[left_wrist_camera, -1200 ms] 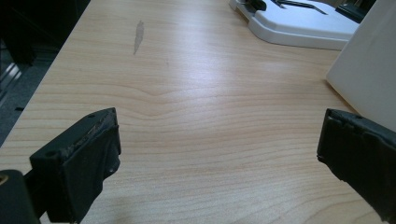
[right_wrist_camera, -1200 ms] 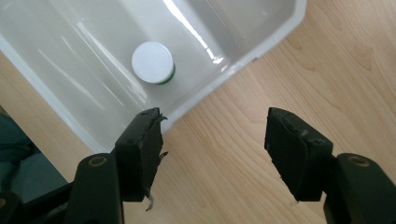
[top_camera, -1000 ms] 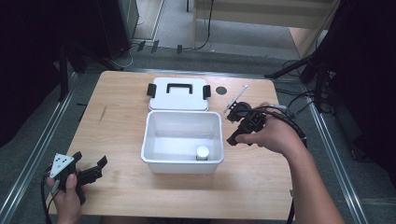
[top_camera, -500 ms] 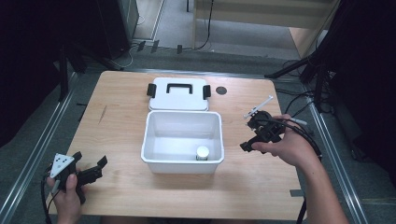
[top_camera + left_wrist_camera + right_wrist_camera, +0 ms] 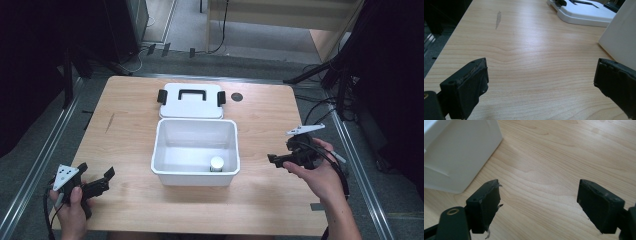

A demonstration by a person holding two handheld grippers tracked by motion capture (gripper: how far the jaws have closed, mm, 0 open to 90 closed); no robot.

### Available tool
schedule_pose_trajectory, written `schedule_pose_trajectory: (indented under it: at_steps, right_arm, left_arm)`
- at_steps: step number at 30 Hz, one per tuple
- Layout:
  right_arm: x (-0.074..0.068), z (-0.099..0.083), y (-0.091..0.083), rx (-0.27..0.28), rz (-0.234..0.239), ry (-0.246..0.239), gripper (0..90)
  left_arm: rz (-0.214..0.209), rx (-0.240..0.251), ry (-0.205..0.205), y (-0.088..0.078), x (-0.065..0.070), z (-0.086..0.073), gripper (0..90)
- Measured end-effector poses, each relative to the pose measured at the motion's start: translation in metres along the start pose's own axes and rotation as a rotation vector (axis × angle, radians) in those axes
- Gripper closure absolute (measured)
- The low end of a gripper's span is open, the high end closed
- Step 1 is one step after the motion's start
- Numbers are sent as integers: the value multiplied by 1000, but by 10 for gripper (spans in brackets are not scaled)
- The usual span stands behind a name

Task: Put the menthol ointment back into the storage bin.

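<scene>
— Where is everything?
— White box (image 5: 196, 150) mid-counter (image 5: 130, 130), small white jar (image 5: 217, 163) inside, lid (image 5: 190, 100) just behind. Both claws, left claw (image 5: 95, 186) and right claw (image 5: 285, 159), gape empty.
— Next?
— Probably the lid; lift it level by both ends.

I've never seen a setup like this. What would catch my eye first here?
Most striking is the open white box at the middle of the wooden table, with a small white jar inside by its near wall. Its lid, black-handled, lies flat just behind it. A person holds a black gripper in each hand, jaws open: left gripper at the near left corner, right gripper right of the box.
</scene>
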State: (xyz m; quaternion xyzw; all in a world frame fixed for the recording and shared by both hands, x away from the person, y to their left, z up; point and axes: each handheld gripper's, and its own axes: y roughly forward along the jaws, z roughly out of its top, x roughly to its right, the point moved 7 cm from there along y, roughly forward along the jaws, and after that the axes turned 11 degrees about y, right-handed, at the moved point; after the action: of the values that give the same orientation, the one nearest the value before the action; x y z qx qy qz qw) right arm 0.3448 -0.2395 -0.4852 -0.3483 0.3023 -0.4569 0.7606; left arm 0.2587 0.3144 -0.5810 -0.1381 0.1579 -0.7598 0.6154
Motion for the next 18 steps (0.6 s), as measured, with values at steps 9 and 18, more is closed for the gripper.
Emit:
schedule_pose_trajectory:
  at_steps: [9, 18]
  right_arm:
    - [18, -25, 5, 168, -3, 97, 188]
    - [37, -59, 12, 288, -18, 151, 179]
  left_arm:
    - [2, 0, 3, 0, 0, 0, 2]
    - [1, -5, 3, 0, 1, 0, 1]
